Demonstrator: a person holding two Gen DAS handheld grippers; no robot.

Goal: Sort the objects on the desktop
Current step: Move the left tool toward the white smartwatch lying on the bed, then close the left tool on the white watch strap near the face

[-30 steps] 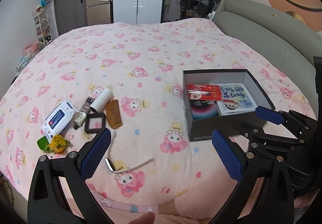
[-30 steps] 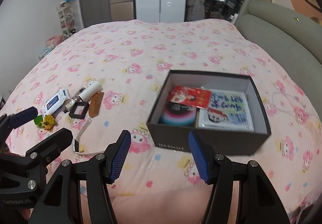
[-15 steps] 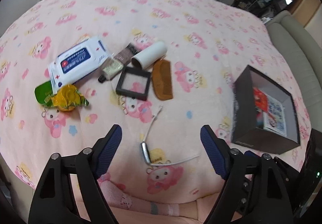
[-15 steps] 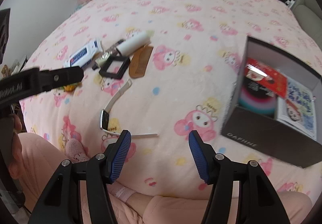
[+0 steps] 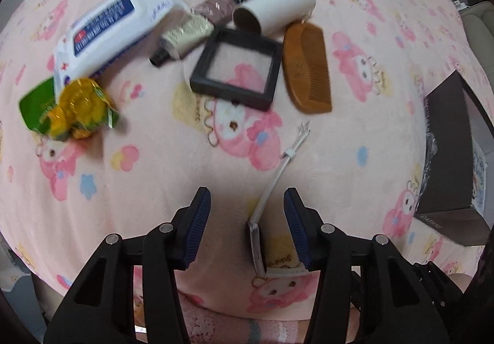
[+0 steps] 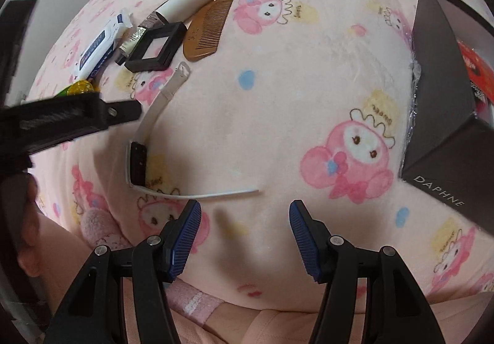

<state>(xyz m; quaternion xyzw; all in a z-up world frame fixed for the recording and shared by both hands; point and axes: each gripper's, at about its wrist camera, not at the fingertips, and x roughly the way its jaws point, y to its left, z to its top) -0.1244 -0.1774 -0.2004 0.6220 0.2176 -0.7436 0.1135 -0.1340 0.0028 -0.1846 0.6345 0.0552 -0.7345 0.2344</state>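
We hold the left gripper (image 5: 247, 220) low over the pink cartoon-print blanket (image 5: 154, 165) with its jaws spread wide, clamping nothing. The white wristband watch (image 5: 257, 239) lies between the blue pads: its dark-faced body stands on edge nearer the right pad (image 5: 296, 226), its long axis running along the fingers. One strap (image 5: 278, 177) stretches ahead of the claw, and its frayed tip points toward the wooden comb (image 5: 308, 66).

Our right gripper (image 6: 244, 232) is also spread and empty. The watch (image 6: 137, 163) sits ahead and left of it, apart from its pads.

Only the right view shows the second strap (image 6: 216, 194), running sideways just ahead of the right claw's left pad (image 6: 185, 239). That view also shows the red packet (image 6: 474, 69) inside the black DAPHNE box (image 6: 438, 97).

Only the left view shows the whole pile ahead of the left claw: black square frame (image 5: 237, 69), white cylinder (image 5: 278, 9), small tube (image 5: 182, 38), wet-wipes pack (image 5: 114, 29), and yellow-green wrapped snack (image 5: 77, 109).
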